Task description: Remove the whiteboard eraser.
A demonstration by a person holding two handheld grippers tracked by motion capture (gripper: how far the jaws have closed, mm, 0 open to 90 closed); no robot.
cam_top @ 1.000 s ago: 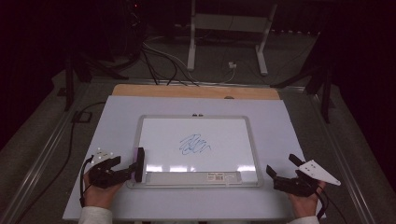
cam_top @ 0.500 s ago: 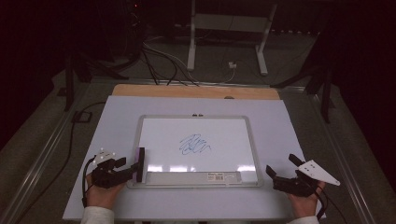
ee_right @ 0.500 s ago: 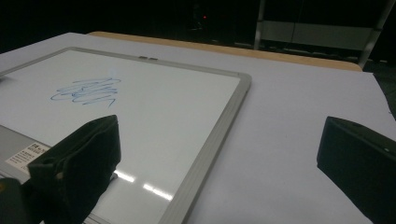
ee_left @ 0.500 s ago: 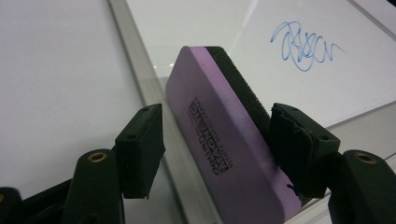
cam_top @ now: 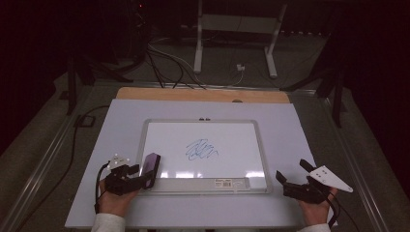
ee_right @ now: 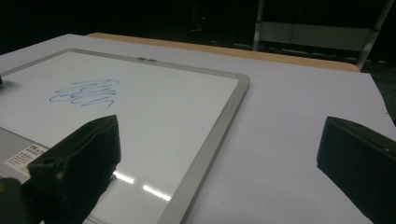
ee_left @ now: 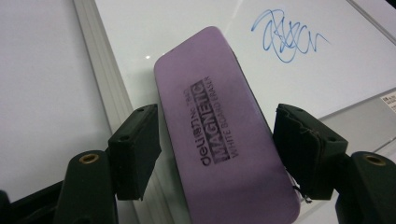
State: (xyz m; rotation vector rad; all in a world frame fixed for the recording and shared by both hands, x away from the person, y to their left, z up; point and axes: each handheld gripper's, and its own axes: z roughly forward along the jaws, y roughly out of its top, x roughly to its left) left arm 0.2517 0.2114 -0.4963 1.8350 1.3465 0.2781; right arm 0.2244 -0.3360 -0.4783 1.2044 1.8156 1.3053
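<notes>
A purple magnetic whiteboard eraser lies tilted over the near left corner of the whiteboard; in the high view the eraser shows its purple face. My left gripper has a pad against each long side of it. Its jaws have just been opening slightly with the eraser between them. From above, my left gripper sits at the board's front left corner. A blue scribble marks the board's middle. My right gripper rests open beside the board's front right corner, and my right gripper holds nothing.
The whiteboard lies on a pale sheet over the table, with a wooden strip along the far edge. A label sits on the board's near rim. Cables and a stand's legs lie on the dark floor beyond.
The eraser, seen before as a thin dark edge, has tipped so its purple face points up. The left hand shifted slightly. The right hand has kept still.
</notes>
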